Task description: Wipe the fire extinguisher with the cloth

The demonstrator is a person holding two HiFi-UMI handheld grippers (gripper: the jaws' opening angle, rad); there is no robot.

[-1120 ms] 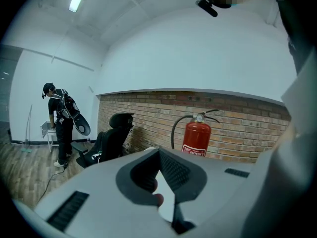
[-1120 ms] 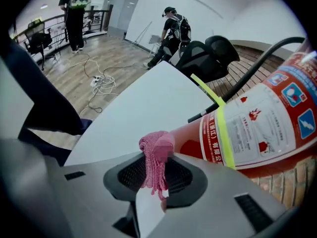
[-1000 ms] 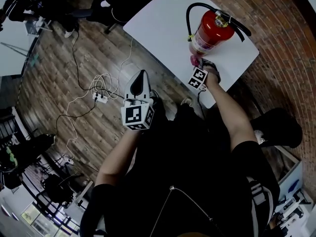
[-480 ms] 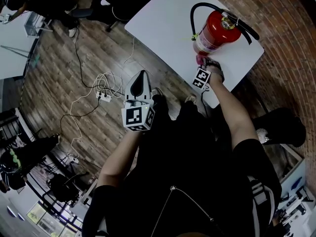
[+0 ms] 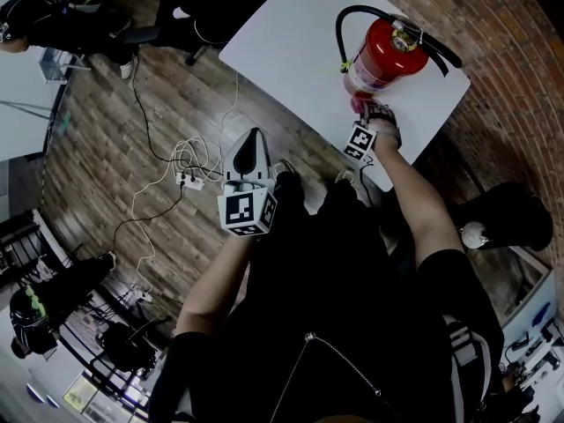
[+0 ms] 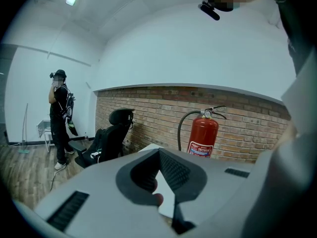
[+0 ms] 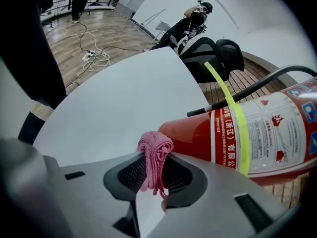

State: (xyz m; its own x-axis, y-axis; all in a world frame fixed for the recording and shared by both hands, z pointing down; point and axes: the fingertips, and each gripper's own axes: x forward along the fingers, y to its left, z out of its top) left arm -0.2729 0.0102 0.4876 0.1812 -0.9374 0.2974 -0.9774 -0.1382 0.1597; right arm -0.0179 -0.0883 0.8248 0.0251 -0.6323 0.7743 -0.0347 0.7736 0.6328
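A red fire extinguisher (image 5: 388, 53) with a black hose stands upright on the white table (image 5: 291, 33), close to its near edge. My right gripper (image 5: 359, 117) is shut on a bunched pink cloth (image 5: 358, 104), which is pressed against the lower side of the cylinder. In the right gripper view the cloth (image 7: 154, 155) sticks out from between the jaws and touches the red body (image 7: 257, 133) beside its label. My left gripper (image 5: 249, 148) hangs over the floor, away from the table, shut with nothing in it. Its view shows the extinguisher (image 6: 202, 135) further off.
Cables and a power strip (image 5: 187, 179) lie on the wooden floor to the left. A black office chair (image 6: 111, 133) stands at the table's far side. A brick wall (image 5: 493, 25) runs behind the table. A person (image 6: 60, 118) stands further back.
The head view has shifted slightly. The right gripper with the cloth stays against the extinguisher's lower side, and the left gripper has not moved.
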